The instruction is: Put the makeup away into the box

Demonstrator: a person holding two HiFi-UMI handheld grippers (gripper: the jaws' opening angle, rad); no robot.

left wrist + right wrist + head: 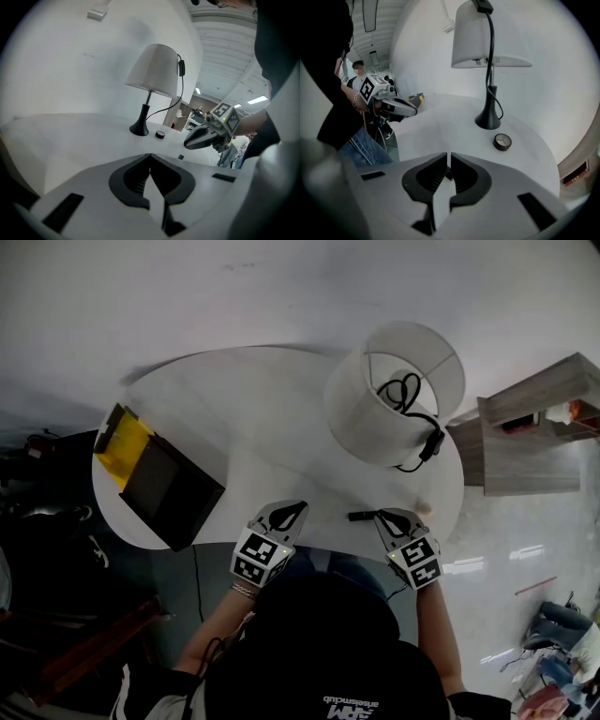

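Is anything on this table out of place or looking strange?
Yes: the black cord is bundled inside the top of the white lampshade, and its switch hangs down the outside, instead of lying on the table.

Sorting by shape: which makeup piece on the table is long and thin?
The black stick by the right gripper; the other is a small round pot.

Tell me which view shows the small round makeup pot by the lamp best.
The right gripper view: the round pot sits near, showing dark rim and pale top. The left gripper view shows it only as a small dark disc; the head view, as a faint pale spot.
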